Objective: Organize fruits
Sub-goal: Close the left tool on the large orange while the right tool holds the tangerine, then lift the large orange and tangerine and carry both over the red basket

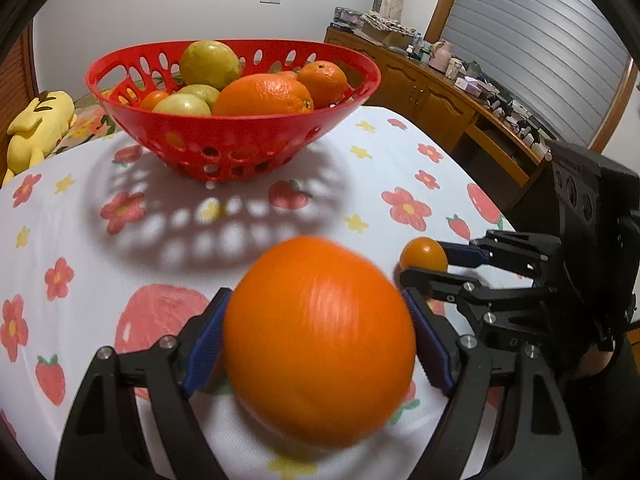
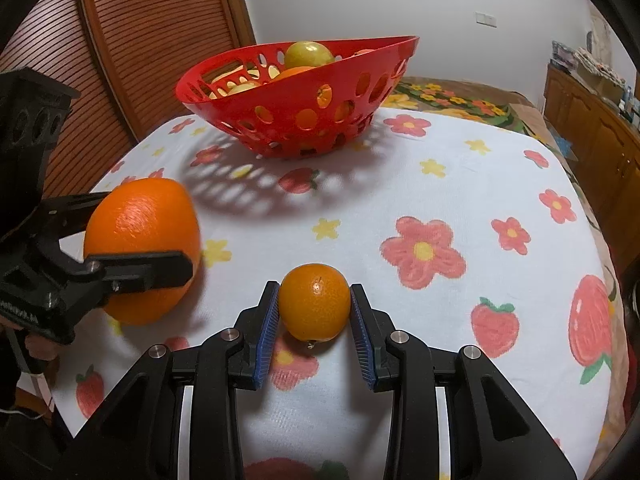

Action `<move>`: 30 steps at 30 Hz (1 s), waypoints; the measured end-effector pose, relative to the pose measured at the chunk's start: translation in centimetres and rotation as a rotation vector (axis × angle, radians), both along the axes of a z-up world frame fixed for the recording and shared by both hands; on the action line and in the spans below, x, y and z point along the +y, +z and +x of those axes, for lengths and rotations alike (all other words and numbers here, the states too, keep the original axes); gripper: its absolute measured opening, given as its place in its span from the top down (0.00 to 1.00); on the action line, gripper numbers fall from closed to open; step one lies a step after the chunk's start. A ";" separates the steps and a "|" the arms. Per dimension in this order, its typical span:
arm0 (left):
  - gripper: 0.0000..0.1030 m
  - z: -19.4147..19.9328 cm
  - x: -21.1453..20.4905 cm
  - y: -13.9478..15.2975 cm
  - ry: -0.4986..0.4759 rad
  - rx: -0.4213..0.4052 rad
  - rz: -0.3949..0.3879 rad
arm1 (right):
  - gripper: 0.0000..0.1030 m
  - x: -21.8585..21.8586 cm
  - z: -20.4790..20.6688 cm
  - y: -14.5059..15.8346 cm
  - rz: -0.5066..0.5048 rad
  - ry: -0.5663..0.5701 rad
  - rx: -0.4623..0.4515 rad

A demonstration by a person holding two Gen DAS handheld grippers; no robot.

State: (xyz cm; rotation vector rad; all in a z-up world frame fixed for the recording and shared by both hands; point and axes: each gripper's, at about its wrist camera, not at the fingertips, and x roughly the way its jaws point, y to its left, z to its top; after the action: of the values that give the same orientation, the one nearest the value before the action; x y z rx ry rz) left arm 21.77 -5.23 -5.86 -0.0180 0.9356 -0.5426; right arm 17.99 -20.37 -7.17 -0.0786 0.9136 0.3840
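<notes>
A big orange (image 1: 320, 344) rests on the flowered tablecloth (image 1: 80, 216). My left gripper (image 1: 316, 292) has its blue pads (image 1: 204, 344) pressed on both sides of it, and the fruit looks blurred. In the right wrist view the same orange (image 2: 140, 220) sits at the left inside the left gripper (image 2: 148, 236). A small orange (image 2: 314, 308) lies on the cloth just to its right, with my right gripper (image 2: 314, 286) shut on it. The red perforated basket (image 1: 232, 148) stands behind, holding several oranges and yellow-green fruits.
A yellow plush toy (image 1: 36, 128) lies past the table's far left edge. A wooden cabinet (image 1: 440, 92) crowded with small items runs along the right. A slatted wooden door (image 2: 120, 60) stands behind the table's left side. The cloth's edge drops off at the right (image 2: 600, 280).
</notes>
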 end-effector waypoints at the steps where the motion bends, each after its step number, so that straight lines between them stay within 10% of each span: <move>1: 0.19 -0.2 0.0 -0.1 -0.003 0.000 0.003 | 0.67 0.1 0.0 0.0 0.000 0.001 0.000; 30: 0.23 -1.2 1.7 1.5 0.051 -0.060 -0.025 | 0.67 0.2 -0.1 0.7 -0.010 -0.002 -0.016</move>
State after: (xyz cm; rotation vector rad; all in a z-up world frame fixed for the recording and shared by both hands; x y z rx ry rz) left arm 20.57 -3.51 -4.38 -0.0477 0.8675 -0.5056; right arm 17.86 -20.17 -6.45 -0.0897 0.9001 0.3766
